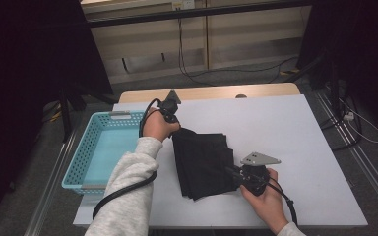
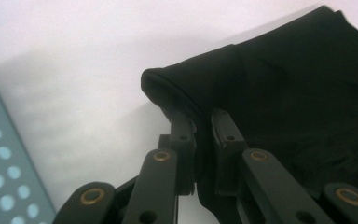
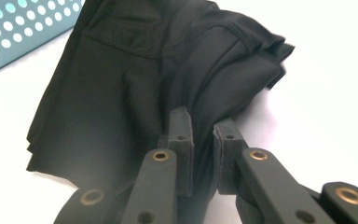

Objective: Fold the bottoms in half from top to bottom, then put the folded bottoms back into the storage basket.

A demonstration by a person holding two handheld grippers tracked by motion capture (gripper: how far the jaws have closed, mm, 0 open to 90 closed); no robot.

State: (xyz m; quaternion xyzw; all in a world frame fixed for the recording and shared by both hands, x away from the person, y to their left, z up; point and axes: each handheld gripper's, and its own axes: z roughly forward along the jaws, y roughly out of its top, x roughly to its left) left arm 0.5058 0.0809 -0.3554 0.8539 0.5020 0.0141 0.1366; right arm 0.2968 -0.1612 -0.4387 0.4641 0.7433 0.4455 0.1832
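The left gripper (image 2: pixel 204 122) has its black jaws clamped on a rolled corner of the folded black fabric garment (image 1: pixel 202 162), and the right gripper (image 3: pixel 204 128) is pinched on a fold at the garment's opposite edge. Between them the garment lies in several layers on the white table top (image 1: pixel 295 128), its far corner lifted a little at the left gripper, just beside the light blue perforated plastic basket (image 1: pixel 103 147), which stands at the table's left edge and looks empty.

Judging by this, the folding seems largely done and both grips are set; lifting the bundle across into the basket is probably what is left.

Where the jaws bite, black on black blurs the seams. The garment's type, and how many layers each grip holds, cannot be told.
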